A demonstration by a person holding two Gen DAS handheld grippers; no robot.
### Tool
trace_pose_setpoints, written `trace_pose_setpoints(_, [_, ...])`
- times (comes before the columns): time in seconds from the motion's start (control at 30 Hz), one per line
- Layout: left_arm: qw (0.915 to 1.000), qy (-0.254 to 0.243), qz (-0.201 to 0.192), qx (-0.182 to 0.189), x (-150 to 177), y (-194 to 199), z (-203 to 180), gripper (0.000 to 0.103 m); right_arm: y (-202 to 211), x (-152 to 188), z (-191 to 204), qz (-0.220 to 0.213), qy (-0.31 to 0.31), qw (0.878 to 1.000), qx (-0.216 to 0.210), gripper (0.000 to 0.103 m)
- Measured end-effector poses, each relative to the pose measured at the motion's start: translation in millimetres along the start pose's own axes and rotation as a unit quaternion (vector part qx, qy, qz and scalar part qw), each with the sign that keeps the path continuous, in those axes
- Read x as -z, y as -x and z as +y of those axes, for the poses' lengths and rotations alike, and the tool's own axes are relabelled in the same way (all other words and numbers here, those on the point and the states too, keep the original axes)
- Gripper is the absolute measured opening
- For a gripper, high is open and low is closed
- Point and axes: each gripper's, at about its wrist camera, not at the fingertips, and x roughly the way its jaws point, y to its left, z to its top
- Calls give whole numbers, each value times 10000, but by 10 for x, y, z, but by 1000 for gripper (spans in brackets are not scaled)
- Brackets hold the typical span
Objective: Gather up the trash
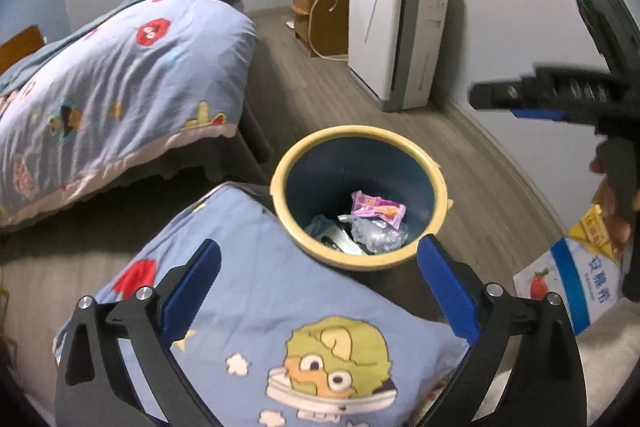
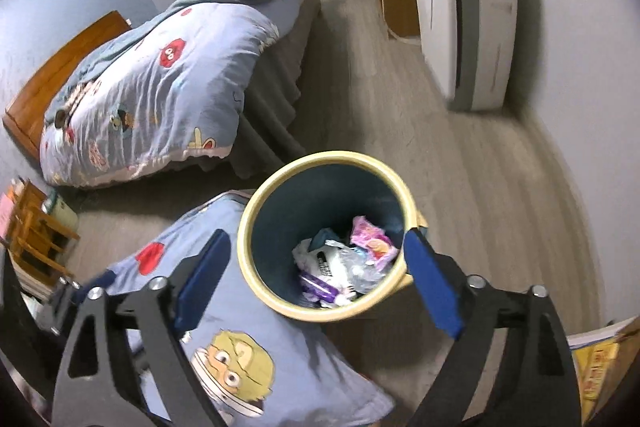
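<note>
Left wrist view: my left tongs stand wide apart with nothing between them, over a blue cartoon pillow. Just past the pillow sits the trash bin, yellow-rimmed and dark inside, on the wood floor. A pink wrapper and crumpled clear plastic lie in it. At the right edge my right tongs appear side-on and blurred; I cannot tell their gap here.

Right wrist view: my right tongs are spread wide and empty, straddling the bin. The wrapper rests among white and purple trash. The bed lies beyond.
</note>
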Motion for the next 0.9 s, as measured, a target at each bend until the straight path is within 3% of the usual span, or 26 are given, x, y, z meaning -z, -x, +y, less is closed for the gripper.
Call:
trace_pose_setpoints(0.17, [9993, 317, 5, -184, 121, 175, 85, 98, 254, 186, 56, -179, 174, 9996, 141, 97])
trace_pose_setpoints(0.4, [9980, 343, -149, -518, 149, 195, 128, 98, 202, 294, 210, -94, 182, 9997, 99, 97])
trace_pose_setpoints(0.9, [9987, 370, -172, -317, 168, 128, 121, 98, 148, 304, 327, -68, 304, 9993, 222, 97])
